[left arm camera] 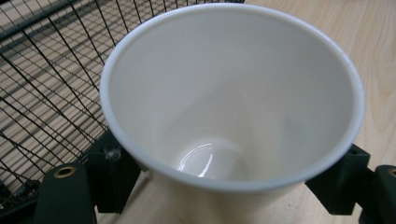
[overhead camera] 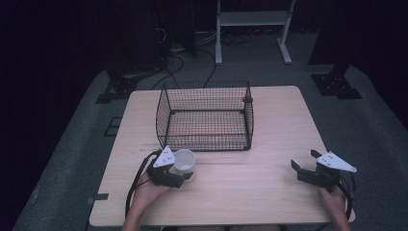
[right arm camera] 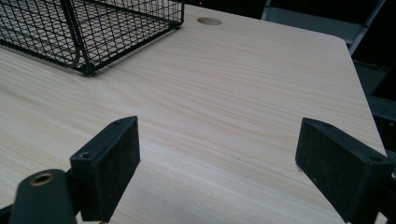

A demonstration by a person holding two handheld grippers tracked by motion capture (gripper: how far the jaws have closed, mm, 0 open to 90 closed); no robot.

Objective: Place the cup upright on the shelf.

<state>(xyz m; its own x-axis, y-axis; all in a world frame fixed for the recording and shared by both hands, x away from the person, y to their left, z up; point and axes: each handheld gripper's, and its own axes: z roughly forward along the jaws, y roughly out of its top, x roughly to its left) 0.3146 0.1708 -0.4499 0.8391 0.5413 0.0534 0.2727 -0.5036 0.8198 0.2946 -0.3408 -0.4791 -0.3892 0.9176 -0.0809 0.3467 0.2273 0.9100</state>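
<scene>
Apparently clamped: one white cup (left arm camera: pixel 233 93), one wire basket (overhead camera: pixel 206 117) beside.

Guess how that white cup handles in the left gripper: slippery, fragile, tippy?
The cup looks glossy and smooth, so it may slip between the pads. It seems rigid, perhaps ceramic or hard plastic, so probably breakable if dropped. It is empty and narrows toward the base, so likely light but apt to tip when set down by the basket.
</scene>
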